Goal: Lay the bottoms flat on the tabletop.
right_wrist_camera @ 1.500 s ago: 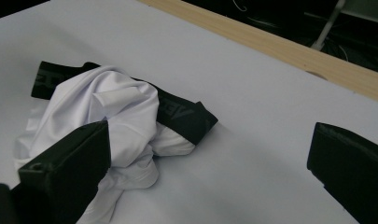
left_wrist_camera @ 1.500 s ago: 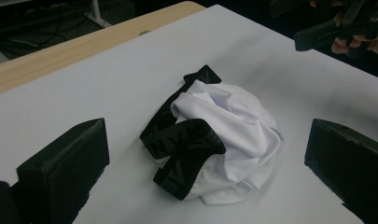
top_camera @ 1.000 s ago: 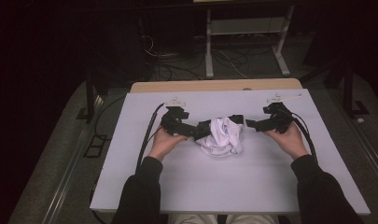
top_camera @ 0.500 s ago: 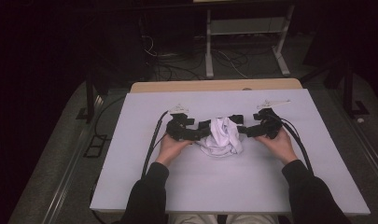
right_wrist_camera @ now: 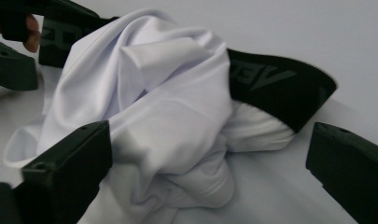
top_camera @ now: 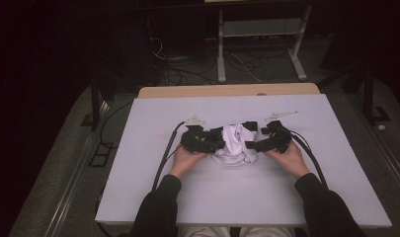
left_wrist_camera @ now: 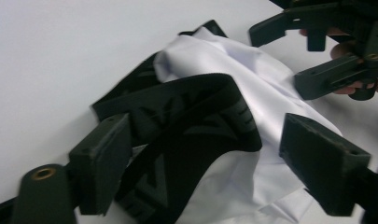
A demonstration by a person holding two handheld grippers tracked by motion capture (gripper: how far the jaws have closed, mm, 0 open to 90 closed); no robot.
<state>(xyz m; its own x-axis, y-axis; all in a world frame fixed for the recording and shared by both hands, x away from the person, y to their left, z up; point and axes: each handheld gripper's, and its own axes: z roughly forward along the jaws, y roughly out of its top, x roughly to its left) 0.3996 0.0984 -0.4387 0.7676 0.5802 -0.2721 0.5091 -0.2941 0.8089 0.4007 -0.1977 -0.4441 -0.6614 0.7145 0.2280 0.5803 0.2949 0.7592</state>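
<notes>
The left gripper [top_camera: 218, 140] lies low on the white table [top_camera: 153, 148], its jaws pointing toward the crumpled garment [top_camera: 235, 144] that sits between the two tools. In the left gripper view its jaws stand wide apart, one on each side of the black elastic waistband [left_wrist_camera: 186, 116] with raised lettering; the near jaw's inner face lies against a fold of that band, the far jaw sits just beside the white cloth [left_wrist_camera: 252, 93], and nothing is pinched between them. The garment, white underwear with a dark band, is bunched in a heap directly ahead of this gripper's jaws and directly ahead of the other's, so that both tools flank it. Beyond the heap, the left gripper view shows the right gripper [left_wrist_camera: 312, 56] with its jaws spread, held by a hand [left_wrist_camera: 350, 46]. From above, the right gripper [top_camera: 252, 144] points inward at the garment from the opposite side. In the right gripper view its jaws are likewise wide open: one pad presses against the white folds [right_wrist_camera: 154, 107], while the other stands clear of the fabric, just past the end of the black waistband [right_wrist_camera: 280, 84]. It has hold of nothing.
</notes>
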